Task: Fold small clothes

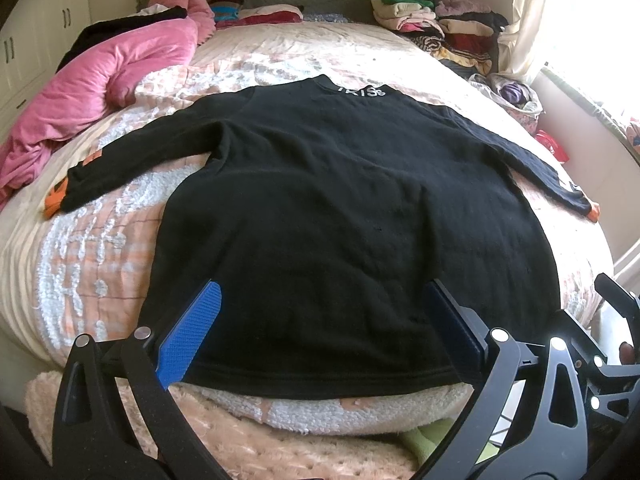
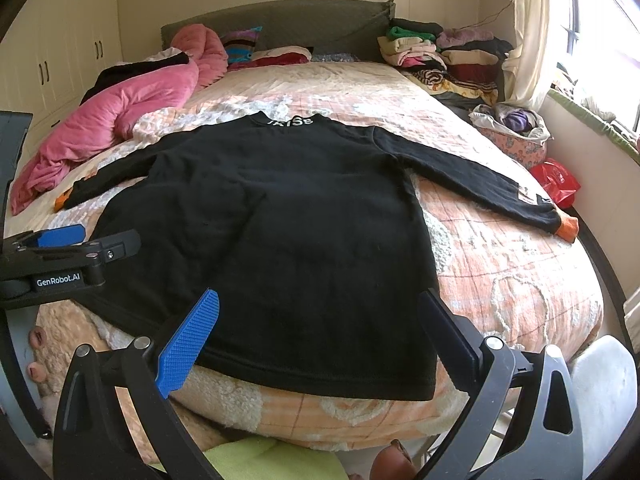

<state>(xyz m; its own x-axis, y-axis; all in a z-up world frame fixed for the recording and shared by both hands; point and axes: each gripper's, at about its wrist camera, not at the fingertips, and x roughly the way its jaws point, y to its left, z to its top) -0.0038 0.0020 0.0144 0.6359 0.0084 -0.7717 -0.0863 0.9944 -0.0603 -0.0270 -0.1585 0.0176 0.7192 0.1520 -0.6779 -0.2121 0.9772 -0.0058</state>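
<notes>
A black long-sleeved top point(image 1: 320, 208) lies flat on the bed, collar with white letters at the far end, both sleeves spread out, orange cuffs at the ends. It also shows in the right wrist view point(image 2: 280, 220). My left gripper point(image 1: 324, 320) is open and empty, its blue fingers point(image 1: 192, 336) over the hem near the bed's front edge. My right gripper point(image 2: 320, 328) is open and empty over the hem's right part. The left gripper point(image 2: 60, 240) shows at the left of the right wrist view.
The bed has a peach and white quilt point(image 1: 100, 248). A pink duvet point(image 1: 100, 80) lies at the back left. Stacks of folded clothes point(image 2: 440, 52) stand at the back right. A basket of clothes point(image 2: 516, 132) and a red bag point(image 2: 556, 180) sit by the right wall.
</notes>
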